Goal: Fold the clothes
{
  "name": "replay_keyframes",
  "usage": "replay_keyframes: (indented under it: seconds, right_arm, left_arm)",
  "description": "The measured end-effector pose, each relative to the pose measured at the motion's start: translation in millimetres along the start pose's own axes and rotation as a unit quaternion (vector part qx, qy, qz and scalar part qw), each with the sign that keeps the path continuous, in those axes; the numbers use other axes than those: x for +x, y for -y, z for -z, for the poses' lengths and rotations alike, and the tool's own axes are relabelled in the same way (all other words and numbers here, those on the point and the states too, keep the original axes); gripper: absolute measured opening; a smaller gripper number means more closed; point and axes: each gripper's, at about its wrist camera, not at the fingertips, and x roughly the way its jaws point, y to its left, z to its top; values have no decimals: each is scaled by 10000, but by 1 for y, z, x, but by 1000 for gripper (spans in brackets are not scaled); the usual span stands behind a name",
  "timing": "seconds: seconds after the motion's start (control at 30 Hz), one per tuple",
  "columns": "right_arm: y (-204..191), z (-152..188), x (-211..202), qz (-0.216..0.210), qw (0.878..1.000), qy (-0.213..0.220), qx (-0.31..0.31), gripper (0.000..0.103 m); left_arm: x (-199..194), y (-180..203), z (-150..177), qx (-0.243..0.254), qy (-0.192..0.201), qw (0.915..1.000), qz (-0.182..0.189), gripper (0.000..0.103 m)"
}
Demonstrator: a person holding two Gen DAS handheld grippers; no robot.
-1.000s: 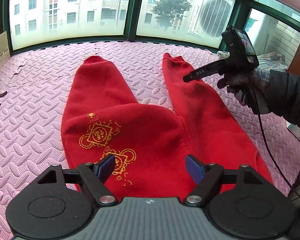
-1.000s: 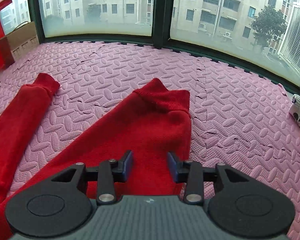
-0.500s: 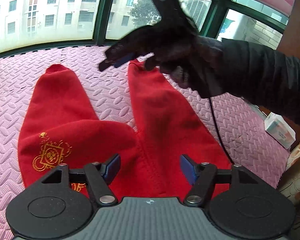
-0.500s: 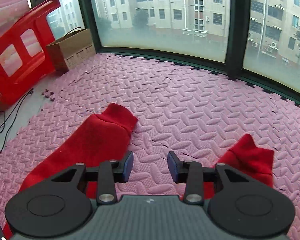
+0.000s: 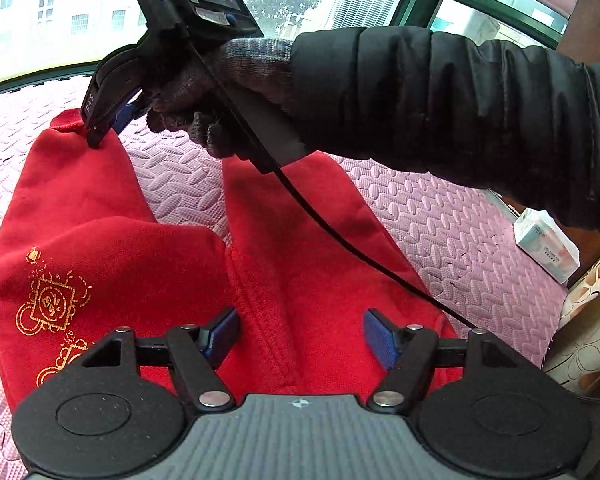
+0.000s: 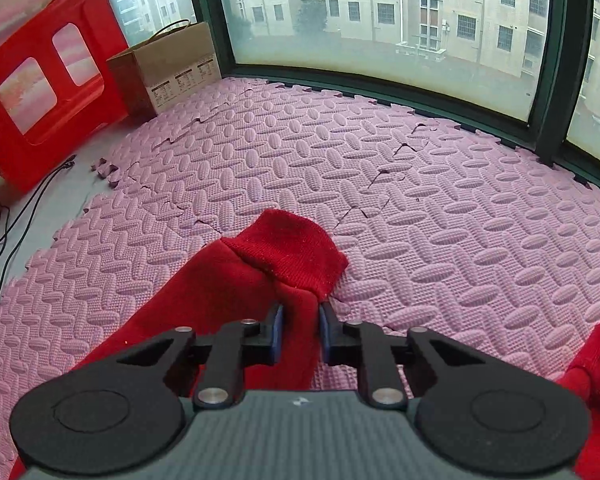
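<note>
Red trousers (image 5: 148, 256) lie spread across the frame's middle; my right tongs (image 6: 300, 330) clamp one leg's cuff (image 6: 288, 244), my left tongs (image 5: 298, 338) hang apart above the waist. The pinch looks shallow, so I think a quick lift could slip the cuff free.

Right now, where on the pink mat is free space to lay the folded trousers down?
The foam mat is bare between the trouser cuff and the window frame, and right of the red trousers up to the tissue pack. Crowded: far left, by the cardboard box and red stool.
</note>
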Motion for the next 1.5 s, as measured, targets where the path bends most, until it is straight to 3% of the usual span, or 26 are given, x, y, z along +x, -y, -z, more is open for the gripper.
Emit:
replay_keyframes:
  seconds: [0.13,0.27,0.33,0.43,0.53,0.63,0.87,1.0,1.17,1.37,1.5]
  right_arm:
    - [-5,-16,-4,110,9989,353,-272,7]
    - [3,-19,21,359,9987,-64,-367,10]
    - [6,-16,22,275,9991,-114,-309,17]
    - [6,-16,3,133,9996,-28,-256,22]
    - [3,-14,-22,59,9991,-33,-427,39]
    - [1,-1,-48,-50,9985,-130,-532,39]
    - [-27,62,-101,-410,9946,-468,-836,39]
    - [-42,93,-111,-540,9933,-534,-869,40]
    - [-43,119,-106,-147,9937,-666,-894,39]
    - [-46,127,-115,89,9949,-344,-942,39]
    - [-48,131,-110,152,9953,-300,-904,39]
  left_arm:
    - [4,3,2,75,-78,9999,-5,74]
    - [5,4,3,71,-95,9999,-25,76]
    - [5,2,3,31,-91,10000,-3,77]
    - [2,-1,2,-27,-82,10000,20,77]
    - [-5,-4,0,-100,-13,9999,51,77]
    - [-16,-7,-1,-111,145,9998,-26,78]
    - [-35,-34,-4,-257,427,9973,-545,78]
    - [-41,-56,-9,-393,581,9930,-952,76]
    - [-40,-87,-13,-646,555,9870,-1360,72]
    - [-34,-108,-13,-892,526,9789,-1761,72]
    - [-29,-115,-11,-941,419,9757,-1932,66]
